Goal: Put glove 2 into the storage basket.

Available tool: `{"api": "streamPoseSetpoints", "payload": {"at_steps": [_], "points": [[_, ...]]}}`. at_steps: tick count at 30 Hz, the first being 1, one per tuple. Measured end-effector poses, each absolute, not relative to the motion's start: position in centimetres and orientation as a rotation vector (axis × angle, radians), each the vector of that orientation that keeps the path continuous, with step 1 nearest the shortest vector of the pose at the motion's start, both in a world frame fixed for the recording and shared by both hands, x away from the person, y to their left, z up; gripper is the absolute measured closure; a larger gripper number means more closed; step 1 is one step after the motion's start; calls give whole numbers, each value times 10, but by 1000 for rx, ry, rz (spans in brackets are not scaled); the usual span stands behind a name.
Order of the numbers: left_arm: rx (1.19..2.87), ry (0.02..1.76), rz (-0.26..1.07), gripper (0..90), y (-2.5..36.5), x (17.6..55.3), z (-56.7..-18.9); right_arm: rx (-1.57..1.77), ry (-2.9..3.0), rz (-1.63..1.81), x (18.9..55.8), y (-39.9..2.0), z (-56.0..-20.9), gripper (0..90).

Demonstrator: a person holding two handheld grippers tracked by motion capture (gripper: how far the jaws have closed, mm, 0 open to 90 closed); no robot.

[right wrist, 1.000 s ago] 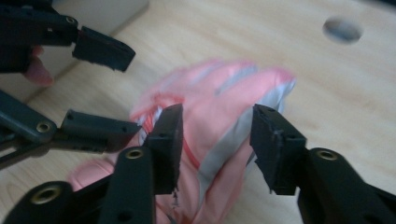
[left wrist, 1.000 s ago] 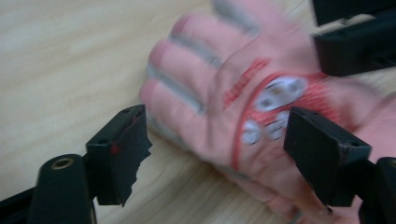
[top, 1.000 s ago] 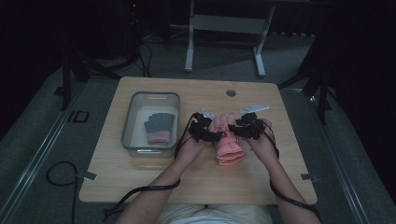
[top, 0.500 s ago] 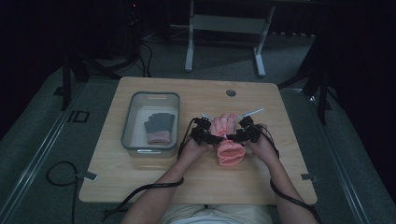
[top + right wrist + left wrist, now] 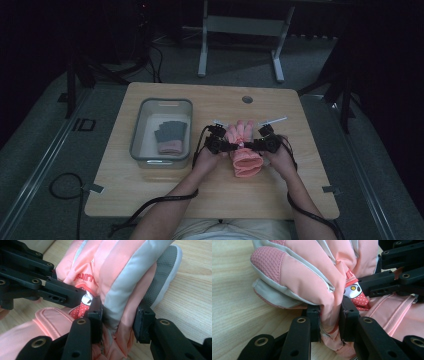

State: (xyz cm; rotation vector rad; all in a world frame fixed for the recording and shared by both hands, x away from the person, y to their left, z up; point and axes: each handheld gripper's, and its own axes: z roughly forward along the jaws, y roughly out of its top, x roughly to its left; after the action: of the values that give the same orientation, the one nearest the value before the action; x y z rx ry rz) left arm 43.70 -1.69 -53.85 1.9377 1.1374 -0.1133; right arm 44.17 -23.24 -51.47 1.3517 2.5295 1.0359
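A pink and grey padded glove [image 5: 245,159] lies on the wooden table [image 5: 150,192], fingers pointing away from the person. My left gripper [image 5: 226,146] comes at it from the left. In the left gripper view its jaws [image 5: 329,322] have just closed and pinch a thin fold of the glove [image 5: 312,282]. My right gripper [image 5: 256,146] meets it from the right. Its jaws [image 5: 119,323] have been closing and squeeze a thicker fold of the glove's [image 5: 120,272] grey-trimmed edge. A cartoon patch [image 5: 352,290] sits between the two grippers.
A clear plastic bin [image 5: 137,145] stands left of the hands and holds a dark glove with a pink cuff [image 5: 170,137]. A round cable hole [image 5: 247,99] is near the table's far edge. Cables trail from both grippers over the near edge.
Both grippers have drawn in on the glove's middle and their jaws have closed on its fabric. The right hand has sunk slightly toward the table.
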Motion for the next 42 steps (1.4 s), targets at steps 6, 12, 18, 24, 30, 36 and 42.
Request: {"api": "streamPoseSetpoints", "payload": {"at_steps": [6,12,18,24,30,36,42], "points": [[1933,1108,-95,748,-20,434,-521,1348,2498,1068,437,-236,-507,649],[1928,1046,-63,752,-19,427,-487,1314,2438,1145,426,-242,-477,651],[1918,1005,-21,752,-12,423,-457,1269,2395,1204,419,-241,-451,650],[1930,997,16,751,2,421,-436,1224,2380,1248,417,-229,-427,650],[1930,1008,47,752,19,420,-423,1209,2383,1270,420,-215,-419,650],[1929,1029,74,752,37,418,-414,1178,2391,1286,423,-194,-409,650],[1932,1040,94,752,56,417,-403,1144,2398,1305,425,-174,-402,650]]}}
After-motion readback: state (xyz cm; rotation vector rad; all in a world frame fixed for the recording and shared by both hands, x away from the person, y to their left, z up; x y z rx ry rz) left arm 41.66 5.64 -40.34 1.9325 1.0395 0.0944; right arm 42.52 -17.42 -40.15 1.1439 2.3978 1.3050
